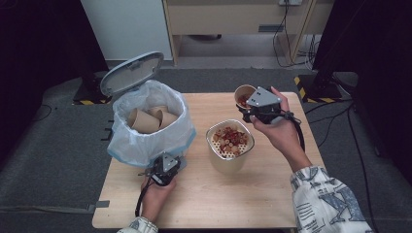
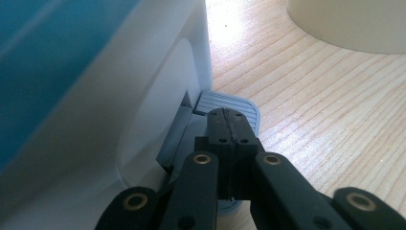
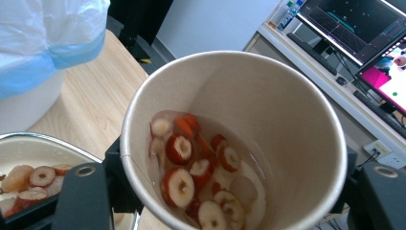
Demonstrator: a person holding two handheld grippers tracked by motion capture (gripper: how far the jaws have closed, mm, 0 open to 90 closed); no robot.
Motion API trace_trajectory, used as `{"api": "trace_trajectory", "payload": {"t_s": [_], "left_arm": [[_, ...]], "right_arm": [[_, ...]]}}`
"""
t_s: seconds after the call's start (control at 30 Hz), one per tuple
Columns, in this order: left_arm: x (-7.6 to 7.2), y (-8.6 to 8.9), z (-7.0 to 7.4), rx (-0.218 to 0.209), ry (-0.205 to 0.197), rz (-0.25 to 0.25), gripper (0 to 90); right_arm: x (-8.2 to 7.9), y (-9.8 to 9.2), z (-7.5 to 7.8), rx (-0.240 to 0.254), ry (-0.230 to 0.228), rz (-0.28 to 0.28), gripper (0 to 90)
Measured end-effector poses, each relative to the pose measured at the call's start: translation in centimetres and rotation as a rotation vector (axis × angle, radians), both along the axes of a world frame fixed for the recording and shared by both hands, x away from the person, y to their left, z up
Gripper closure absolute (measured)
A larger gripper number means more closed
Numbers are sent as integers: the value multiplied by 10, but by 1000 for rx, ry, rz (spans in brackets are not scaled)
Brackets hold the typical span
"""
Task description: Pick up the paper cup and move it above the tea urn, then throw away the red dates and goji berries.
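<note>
Pedal bin held open at left, paper cup of sliced fruit gripped at right.

The left gripper (image 1: 165, 170), jaws fully shut with nothing between them, presses its tips on the grey ribbed foot pedal (image 2: 239, 106) of the white bag-lined pedal bin (image 1: 148, 124); this contact appears in the left gripper view, while the high view shows the raised grey lid (image 1: 131, 73) and brown cups inside. Bare wooden tabletop (image 1: 233, 194) lies along the near edge. The right gripper (image 1: 252, 112) clamps a tan paper cup (image 3: 268, 110) holding red sliced fruit in liquid, just beyond the cream strainer-topped container (image 1: 229, 145).
</note>
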State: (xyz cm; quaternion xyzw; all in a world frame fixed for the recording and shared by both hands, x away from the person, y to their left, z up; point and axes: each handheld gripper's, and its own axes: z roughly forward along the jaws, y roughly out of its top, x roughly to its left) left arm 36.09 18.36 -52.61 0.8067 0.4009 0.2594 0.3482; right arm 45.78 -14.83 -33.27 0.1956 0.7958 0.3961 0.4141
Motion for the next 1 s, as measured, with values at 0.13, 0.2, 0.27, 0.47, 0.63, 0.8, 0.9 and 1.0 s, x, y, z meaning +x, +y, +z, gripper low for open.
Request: {"api": "trace_trajectory", "payload": {"t_s": [0.13,0.2,0.27,0.47,0.63,0.8,0.9,1.0], "left_arm": [[0,0,0,-1,0,0,892],[0,0,0,1,0,0,892],[0,0,0,0,0,0,892],[0,0,0,0,0,1,892],[0,0,0,1,0,0,892],[0,0,0,2,-1,0,892],[0,0,0,1,-1,0,892],[0,0,0,2,-1,1,892]], "right_arm": [[0,0,0,-6,-6,-3,306],[0,0,1,-13,-11,-5,306],[-1,0,1,-18,-16,-4,306],[-2,0,1,-27,-26,-2,306],[-2,2,-1,-45,-32,-2,306],[-1,-3,-1,-49,-25,-5,306],[-1,-5,2,-45,-27,-18,306],[-3,1,2,-53,-37,3,305]]}}
